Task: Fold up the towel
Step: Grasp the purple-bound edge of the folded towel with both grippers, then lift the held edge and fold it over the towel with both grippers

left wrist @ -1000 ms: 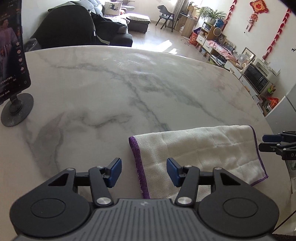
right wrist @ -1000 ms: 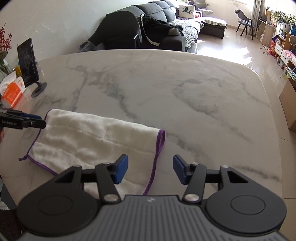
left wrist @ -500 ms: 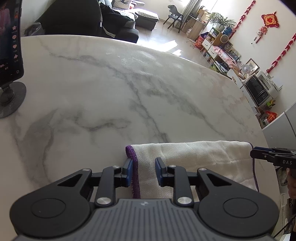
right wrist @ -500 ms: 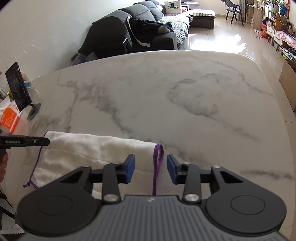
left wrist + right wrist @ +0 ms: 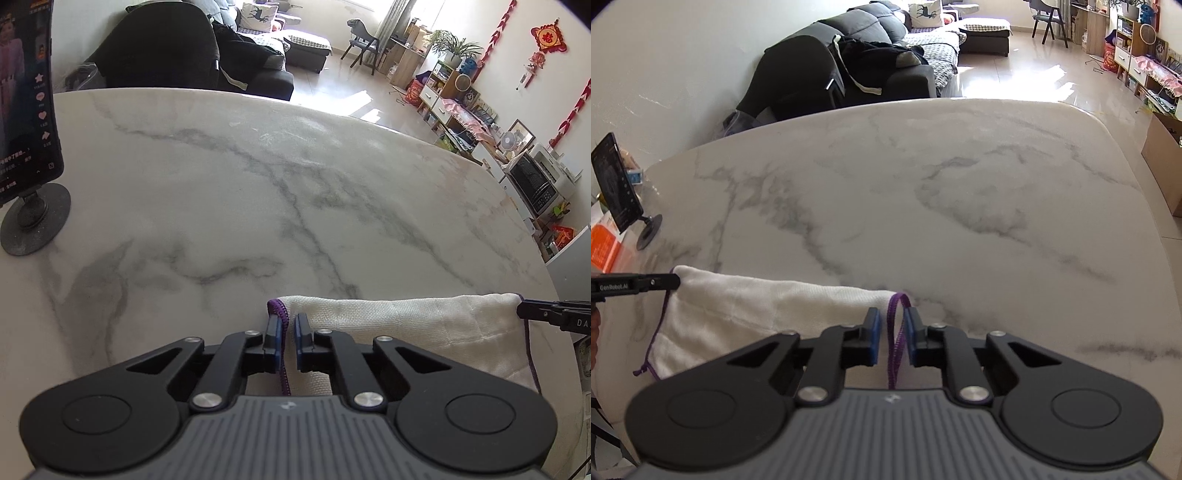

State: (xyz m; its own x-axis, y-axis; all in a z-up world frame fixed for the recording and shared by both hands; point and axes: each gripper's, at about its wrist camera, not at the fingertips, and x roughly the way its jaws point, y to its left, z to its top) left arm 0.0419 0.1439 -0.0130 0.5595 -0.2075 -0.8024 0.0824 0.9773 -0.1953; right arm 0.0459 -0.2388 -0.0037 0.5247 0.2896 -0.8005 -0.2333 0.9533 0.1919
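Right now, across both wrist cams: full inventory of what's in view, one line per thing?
towel: 1, white with purple hem, near edge of table, lying folded
marble table: 1, white with grey veins, fills both views
phone: 1, black, screen lit, on a stand at table's left edge
phone stand: 1, black round base, under the phone
orange box: 1, orange, off the table's left edge, behind the phone
sofa: 1, dark grey, beyond the far table edge
chair: 1, grey, far room by the window
left tool: 1, black with blue pads, pinching the towel's left purple hem
right tool: 1, black with blue pads, jaws closing around the towel's right purple hem
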